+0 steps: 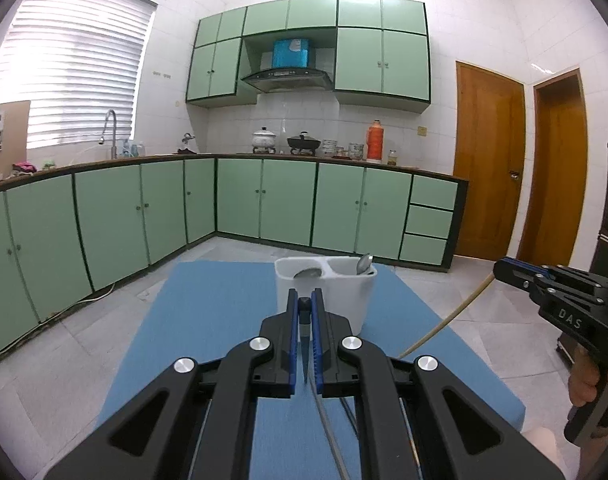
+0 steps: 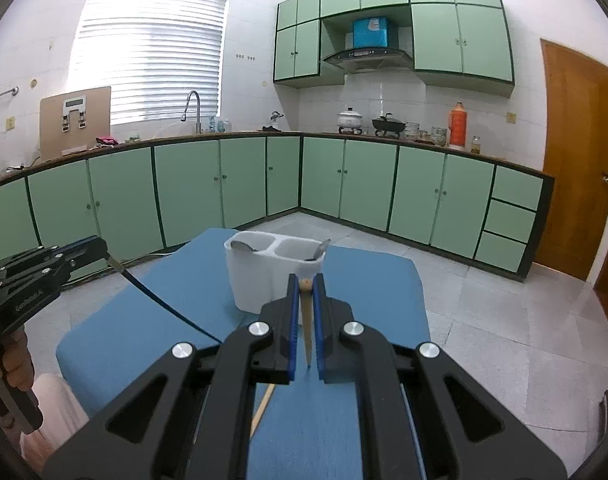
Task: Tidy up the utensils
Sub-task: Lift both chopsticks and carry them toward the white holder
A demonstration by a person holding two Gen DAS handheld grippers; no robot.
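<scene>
Left gripper: I clamp the dark chopstick near its top | right gripper: closed on wooden chopstick | white holder at table far edge | sticks seem light, stiff, slippery; grip thick end.

Left gripper: black plastic body, two fingers lined with ribbed blue pads. Four black link arms with triangular cut-outs, each pivoting on a round silver screw. Side marking, seen from the right wrist view: "GenRobot.AI".

Right gripper: same build, black frame, blue ribbed pads, four silver pivot screws. Side marking, seen from the left wrist view: "DAS". Small dark screws along its links.

Each unit has a black pistol-style handle gripped by a hand.
</scene>
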